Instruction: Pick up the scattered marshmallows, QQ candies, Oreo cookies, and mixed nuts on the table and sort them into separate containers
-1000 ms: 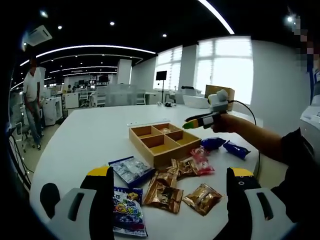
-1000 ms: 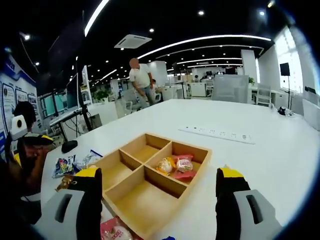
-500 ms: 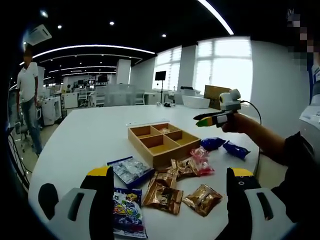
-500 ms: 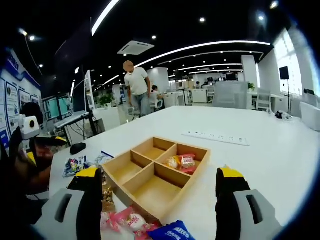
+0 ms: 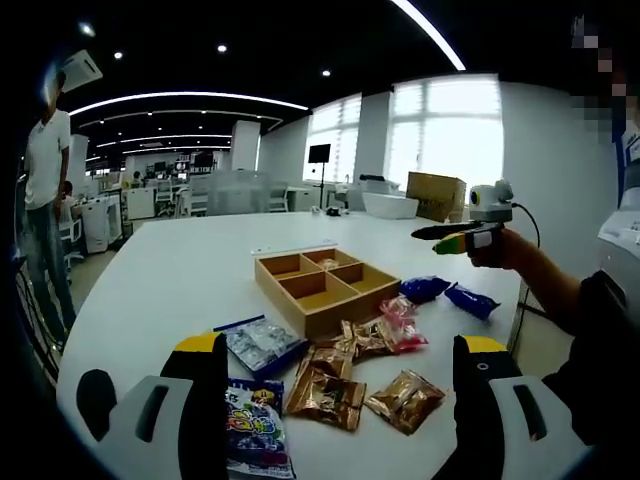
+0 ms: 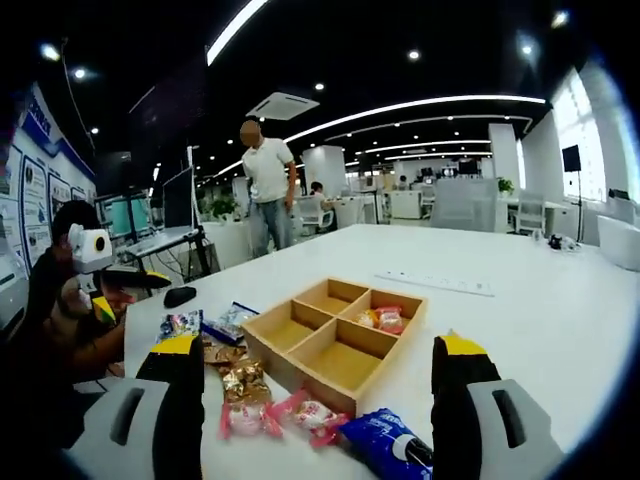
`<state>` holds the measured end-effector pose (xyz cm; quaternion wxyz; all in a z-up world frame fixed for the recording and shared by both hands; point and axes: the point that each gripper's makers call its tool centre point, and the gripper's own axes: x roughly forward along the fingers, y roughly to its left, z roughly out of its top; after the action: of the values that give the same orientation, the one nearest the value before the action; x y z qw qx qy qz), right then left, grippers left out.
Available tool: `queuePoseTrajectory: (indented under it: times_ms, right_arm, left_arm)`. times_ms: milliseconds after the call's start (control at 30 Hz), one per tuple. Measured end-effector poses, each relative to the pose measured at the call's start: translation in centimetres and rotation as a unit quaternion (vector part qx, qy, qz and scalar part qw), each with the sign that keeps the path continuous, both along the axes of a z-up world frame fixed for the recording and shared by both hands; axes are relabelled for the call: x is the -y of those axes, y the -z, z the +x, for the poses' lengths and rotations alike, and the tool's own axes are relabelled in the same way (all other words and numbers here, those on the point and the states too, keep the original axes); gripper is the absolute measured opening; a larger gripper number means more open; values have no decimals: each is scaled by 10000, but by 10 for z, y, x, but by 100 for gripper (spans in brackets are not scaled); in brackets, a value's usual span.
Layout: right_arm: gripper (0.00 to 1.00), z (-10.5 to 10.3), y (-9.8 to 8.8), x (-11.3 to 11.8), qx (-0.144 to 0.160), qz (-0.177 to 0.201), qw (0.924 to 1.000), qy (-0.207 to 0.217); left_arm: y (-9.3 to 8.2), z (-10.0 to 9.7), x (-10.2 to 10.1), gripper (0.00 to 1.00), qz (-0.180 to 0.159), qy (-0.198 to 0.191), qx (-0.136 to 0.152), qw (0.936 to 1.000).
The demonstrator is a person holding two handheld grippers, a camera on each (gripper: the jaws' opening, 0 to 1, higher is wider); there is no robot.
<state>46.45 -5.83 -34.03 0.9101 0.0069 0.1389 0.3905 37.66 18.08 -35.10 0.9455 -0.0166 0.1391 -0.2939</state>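
White table (image 5: 160, 280), right tool (image 5: 440, 236) pulled farther back from wooden tray (image 6: 335, 335)

We can read no text with any certainty. The colourful candy bag (image 5: 252, 430) lying just beside our left fingers (image 5: 205, 385) carries large printed lettering, but it is too blurred to make out. The blue cookie packet (image 6: 385, 443) between our right fingers (image 6: 180, 385) on the counter (image 6: 520, 320) bears white print that we cannot decipher. The wall posters (image 6: 20, 215) far off beyond the right fingers show writing too small to read.
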Motion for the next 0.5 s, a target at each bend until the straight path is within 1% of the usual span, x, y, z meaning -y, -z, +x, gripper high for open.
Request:
queuePoseTrajectory:
  times_ms: [267,367,500]
  right_arm:
    - [90,-23,-6,4,67,54,10000,-25]
    - [90,-33,-5,6,46,33,10000,-41]
    - [90,-42,-6,7,41,101,9999,-39]
  left_arm:
    - [-2,-1,1,97,7,21,39,10000]
    - [-4,-2,2,97,20,25,58,10000]
    - [-4,-2,3,97,-1,37,61,10000]
